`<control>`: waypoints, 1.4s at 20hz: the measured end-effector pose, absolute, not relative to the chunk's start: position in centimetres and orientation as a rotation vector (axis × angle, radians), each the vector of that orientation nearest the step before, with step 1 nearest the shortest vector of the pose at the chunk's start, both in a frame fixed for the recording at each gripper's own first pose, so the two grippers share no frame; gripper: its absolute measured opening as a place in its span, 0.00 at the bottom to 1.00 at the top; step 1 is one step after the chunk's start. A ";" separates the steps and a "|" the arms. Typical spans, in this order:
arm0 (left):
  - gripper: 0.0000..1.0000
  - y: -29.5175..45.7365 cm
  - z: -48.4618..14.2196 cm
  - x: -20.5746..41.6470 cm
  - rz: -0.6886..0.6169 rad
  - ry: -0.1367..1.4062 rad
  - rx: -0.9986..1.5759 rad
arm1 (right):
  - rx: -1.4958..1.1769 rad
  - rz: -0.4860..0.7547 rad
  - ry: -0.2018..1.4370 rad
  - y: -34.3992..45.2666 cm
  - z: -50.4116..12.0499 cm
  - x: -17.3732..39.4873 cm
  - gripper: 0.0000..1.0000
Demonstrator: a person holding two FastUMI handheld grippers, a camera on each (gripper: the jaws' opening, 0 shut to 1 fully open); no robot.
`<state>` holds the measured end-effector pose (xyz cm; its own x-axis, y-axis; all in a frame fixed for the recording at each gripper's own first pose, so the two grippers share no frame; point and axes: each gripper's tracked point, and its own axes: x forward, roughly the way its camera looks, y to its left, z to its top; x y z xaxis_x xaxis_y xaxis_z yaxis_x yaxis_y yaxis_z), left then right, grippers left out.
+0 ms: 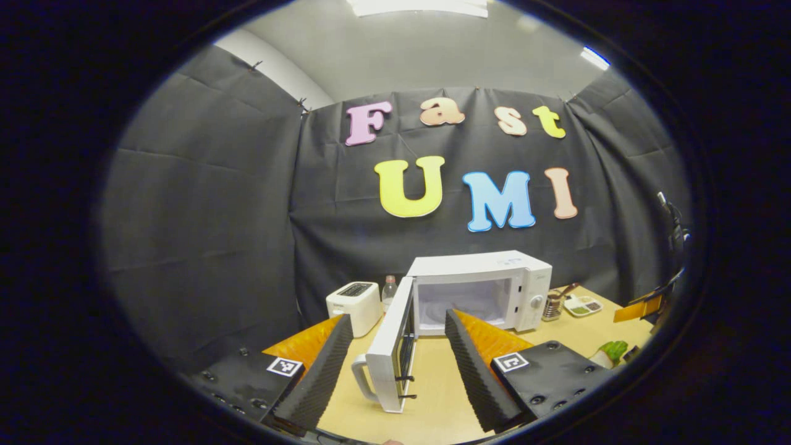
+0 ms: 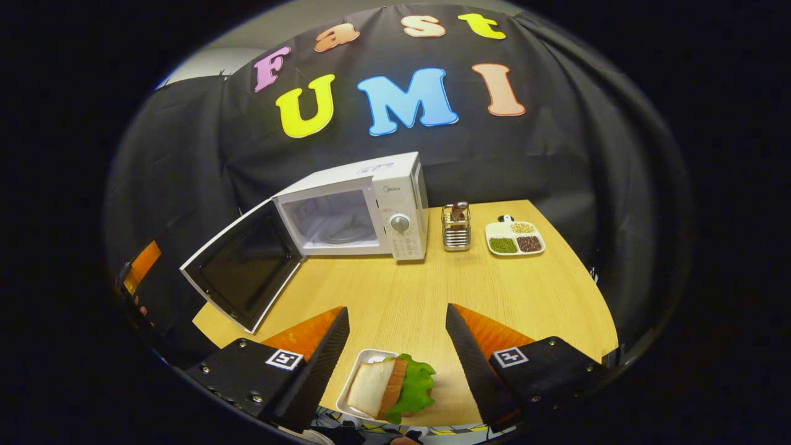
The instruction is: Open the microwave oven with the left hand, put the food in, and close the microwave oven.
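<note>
White and boxy, the microwave oven point(image 1: 479, 290) sits at the back of the pale wooden table point(image 1: 432, 395) in the left gripper view, its long axis running across the table, its open cavity facing forward. Its door point(image 1: 390, 349) swings out on the left hinge and stands edge-on toward the camera, handle nearest. The left gripper point(image 1: 398, 355) hangs with its fingers spread wide, the door's edge between them but touching neither. A white toaster point(image 1: 354, 305) and a small bottle point(image 1: 389, 289) stand left of the oven; a utensil rack point(image 1: 552, 304) and a divided dish point(image 1: 584, 305) stand to its right. Black cloth walls close the booth under a grey ceiling.

From the right gripper view, the oven point(image 2: 364, 210) sits angled, cavity facing front-left, door point(image 2: 244, 266) flung wide to the left. The right gripper point(image 2: 395, 355) is also spread apart, holding nothing. Between and just below its fingers lies the sandwich point(image 2: 389, 389), bread and lettuce on a white tray point(image 2: 361, 364) at the table's near edge, its length pointing roughly toward the oven. The rack point(image 2: 456, 227) and dish point(image 2: 515, 238) stand right of the oven.
</note>
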<state>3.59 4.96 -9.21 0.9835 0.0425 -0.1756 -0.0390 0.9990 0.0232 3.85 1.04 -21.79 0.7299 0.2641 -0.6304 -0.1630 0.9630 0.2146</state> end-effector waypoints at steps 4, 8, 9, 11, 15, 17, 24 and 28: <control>0.96 2.9 -9.5 2.5 0.067 0.187 0.056 | 0.201 0.290 0.882 0.8 -25.9 1.0 0.96; 0.97 1.0 -9.1 2.1 0.077 0.178 0.051 | 0.249 0.324 0.977 0.8 -28.3 -0.5 0.96; 0.97 0.7 -9.0 1.9 0.083 0.177 0.044 | 0.263 0.331 0.998 1.0 -28.7 -0.9 0.96; 1.00 0.6 -8.8 1.7 0.096 0.173 0.036 | 0.291 0.349 1.033 1.3 -29.4 -1.4 0.96; 0.98 0.8 -8.8 1.0 0.131 0.176 0.038 | 0.381 0.386 1.118 2.4 -30.7 -2.3 0.88; 0.98 1.0 -8.7 0.7 0.146 0.176 0.039 | 0.435 0.391 1.160 2.8 -31.0 -2.6 0.65; 0.94 0.9 -8.6 0.7 0.166 0.177 0.024 | 0.456 0.459 1.174 3.5 -30.3 -3.0 0.43; 1.00 1.3 -8.7 1.7 0.153 0.176 -0.010 | 0.431 0.455 1.157 3.9 -29.2 -2.5 0.43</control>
<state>1.70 1.35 -8.74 0.9730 0.1508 -0.1749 -0.1526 0.9883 0.0032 -2.50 3.86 -29.23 0.3324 0.5498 -0.7663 -0.1192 0.8305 0.5442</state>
